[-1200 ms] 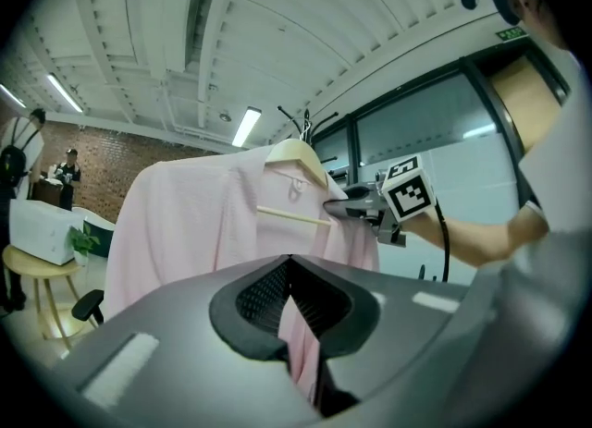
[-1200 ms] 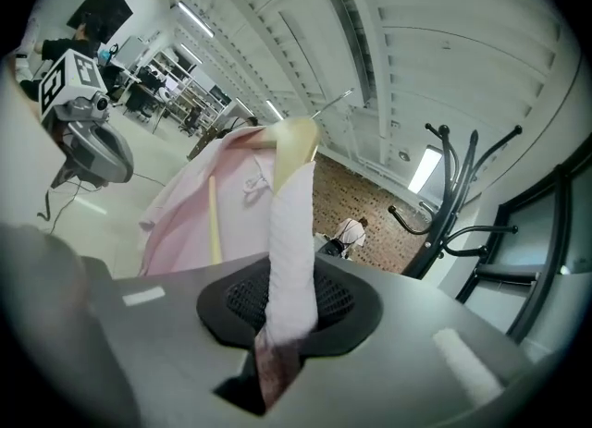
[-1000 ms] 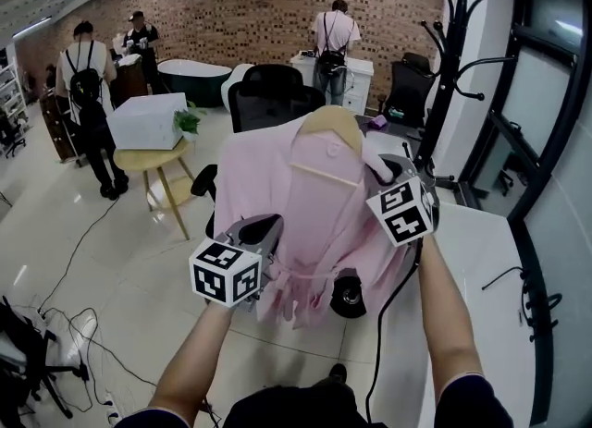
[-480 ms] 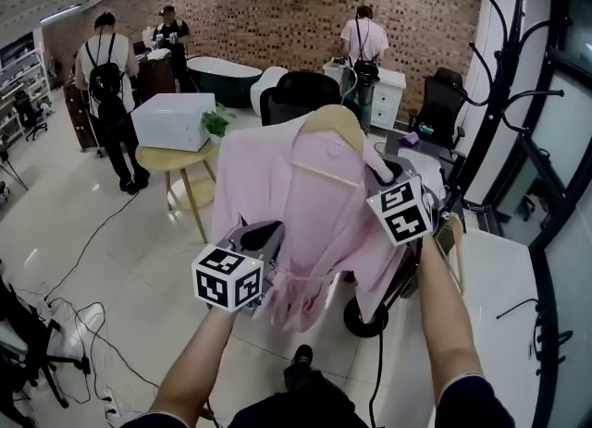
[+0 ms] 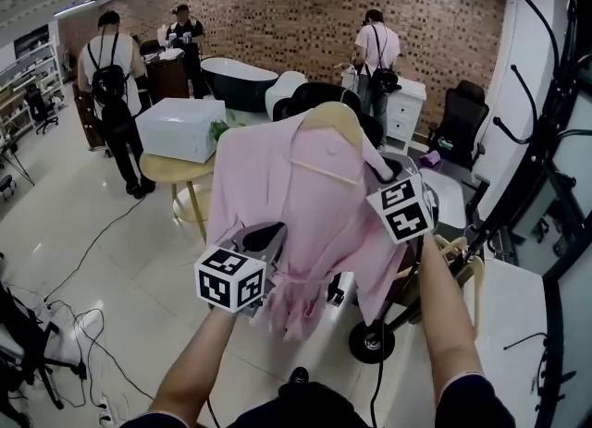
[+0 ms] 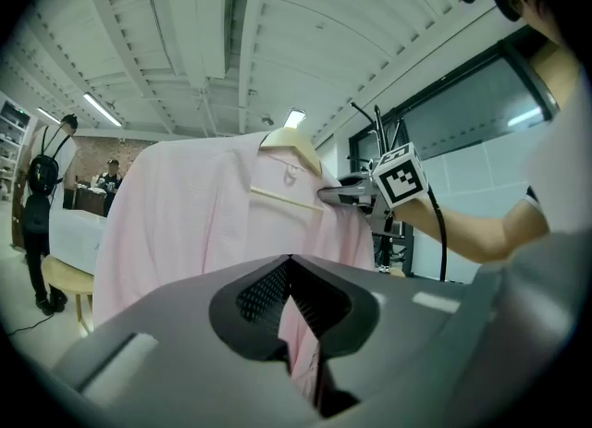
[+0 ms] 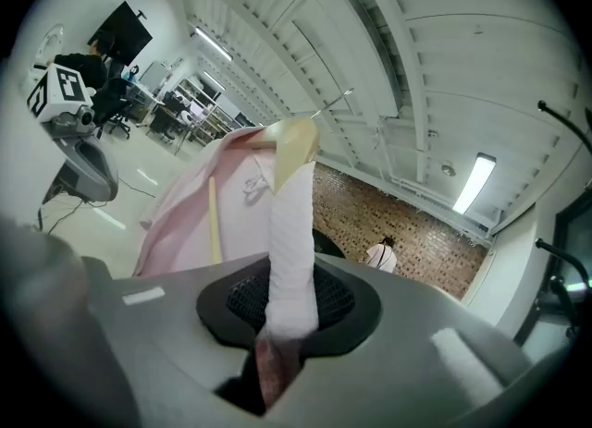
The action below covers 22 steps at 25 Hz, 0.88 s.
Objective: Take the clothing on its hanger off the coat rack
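Head view: pink robe (image 5: 301, 204) on wooden hanger (image 5: 331, 121) held mid-room, off coat rack (image 5: 532, 153) at right. Left gripper (image 5: 266, 235) fingers pinch robe's lower front; right gripper (image 5: 382, 170) fingers pinch robe shoulder over hanger end.

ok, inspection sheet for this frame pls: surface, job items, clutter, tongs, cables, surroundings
Surface: glossy light floor; no worktop in use.
Job's things: pink garment on a wooden hanger, held up in the air, apart from the black coat rack at right.
Clutter: white box on a round wooden table.
Grippers: left tongs shut on the garment's lower part; right tongs shut on its shoulder, over the hanger's end.
Cables: black floor cable at left, with a tangle bottom left; another cable hangs below the right tongs.
Surroundings: brick wall, dark bathtub, person with a backpack and two more at the back.
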{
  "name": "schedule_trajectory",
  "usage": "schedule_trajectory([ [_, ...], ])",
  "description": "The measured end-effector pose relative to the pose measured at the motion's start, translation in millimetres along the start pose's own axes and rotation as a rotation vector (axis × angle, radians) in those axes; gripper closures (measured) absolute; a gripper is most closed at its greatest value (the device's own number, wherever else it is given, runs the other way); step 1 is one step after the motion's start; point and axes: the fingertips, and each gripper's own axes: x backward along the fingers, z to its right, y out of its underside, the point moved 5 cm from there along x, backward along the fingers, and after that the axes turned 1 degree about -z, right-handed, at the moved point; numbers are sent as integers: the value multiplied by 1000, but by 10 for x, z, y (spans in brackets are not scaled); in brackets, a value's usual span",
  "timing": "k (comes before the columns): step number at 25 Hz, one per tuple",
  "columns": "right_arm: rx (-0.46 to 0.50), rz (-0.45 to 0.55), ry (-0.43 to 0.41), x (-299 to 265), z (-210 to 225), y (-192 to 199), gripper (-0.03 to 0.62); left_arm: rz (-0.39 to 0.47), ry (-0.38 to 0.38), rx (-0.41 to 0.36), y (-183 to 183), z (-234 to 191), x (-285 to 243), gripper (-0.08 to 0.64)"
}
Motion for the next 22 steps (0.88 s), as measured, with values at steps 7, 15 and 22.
schedule_trajectory([
  [7,7,16,-10,-730,379,-24,529,11,-21,13,-128,-462,-623,551],
  [15,0,-12,13,-1395,702,20,528,-11,12,35,-133,-857,-1210,551],
  [22,-16,-56,56,-1976,827,103,528,-40,90,37,-114,-1398,-1757,551],
])
